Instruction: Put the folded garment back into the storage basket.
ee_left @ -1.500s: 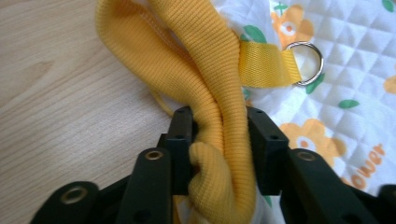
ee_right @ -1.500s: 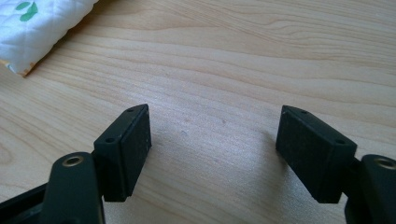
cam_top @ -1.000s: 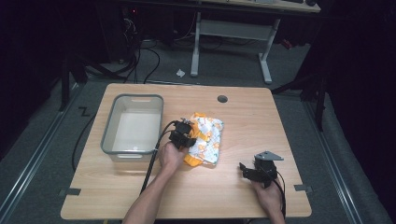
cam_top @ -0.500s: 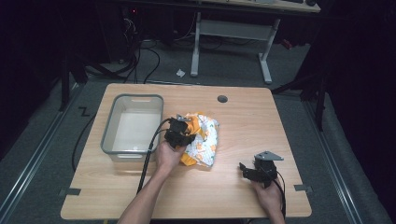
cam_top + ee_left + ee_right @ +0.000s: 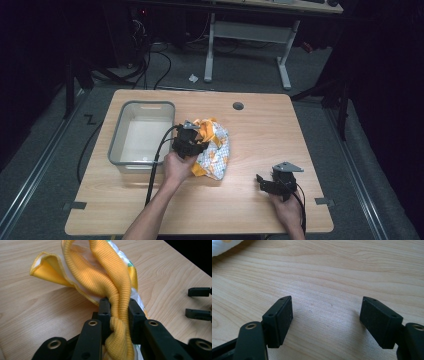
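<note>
A small yellow and white patterned garment (image 5: 214,150) lies bunched near the middle of the wooden table (image 5: 250,130). My left gripper (image 5: 192,140) is shut on its yellow ribbed hem (image 5: 117,302), which runs up between the two black pads and lifts that edge off the wood. The rest of the cloth (image 5: 75,267) drapes down onto the table. My right gripper (image 5: 261,181) rests at the front right, apart from the garment. Its jaws stand open over bare wood, with nothing between the pads (image 5: 282,317).
A grey plastic bin (image 5: 142,135) stands on the table just left of the garment and holds nothing I can see. A round cable hole (image 5: 238,106) sits near the far edge. Black cables trail from both grippers toward the front.
My left gripper has risen and drawn toward the bin with the garment's hem in it, bunching the cloth up. The right gripper has stayed put.
</note>
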A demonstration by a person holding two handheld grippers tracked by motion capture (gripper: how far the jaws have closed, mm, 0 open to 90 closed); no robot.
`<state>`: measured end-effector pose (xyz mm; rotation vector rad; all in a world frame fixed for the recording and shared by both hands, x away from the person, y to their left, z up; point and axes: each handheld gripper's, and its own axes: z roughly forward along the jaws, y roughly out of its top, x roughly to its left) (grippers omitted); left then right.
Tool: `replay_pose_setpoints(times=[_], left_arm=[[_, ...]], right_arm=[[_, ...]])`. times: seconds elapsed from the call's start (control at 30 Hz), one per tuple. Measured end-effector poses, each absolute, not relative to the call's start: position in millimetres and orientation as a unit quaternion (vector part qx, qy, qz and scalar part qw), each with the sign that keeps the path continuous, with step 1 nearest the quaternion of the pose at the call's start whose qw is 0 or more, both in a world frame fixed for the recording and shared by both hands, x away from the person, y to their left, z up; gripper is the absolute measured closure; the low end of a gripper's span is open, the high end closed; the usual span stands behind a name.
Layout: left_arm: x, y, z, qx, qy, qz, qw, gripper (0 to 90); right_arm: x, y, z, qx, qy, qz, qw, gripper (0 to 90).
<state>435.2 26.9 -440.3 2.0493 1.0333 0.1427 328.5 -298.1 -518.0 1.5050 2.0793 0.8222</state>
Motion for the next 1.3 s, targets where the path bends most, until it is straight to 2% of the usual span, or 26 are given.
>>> replay_pose_setpoints(times=[1.3], left_arm=[[423.2, 67.3, -402.2, 0.798, 0.408, 0.075, 0.438, 76.6]], right_arm=[[328.6, -298.1, -518.0, 0.545, 0.752, 0.298, 0.221, 26.8]])
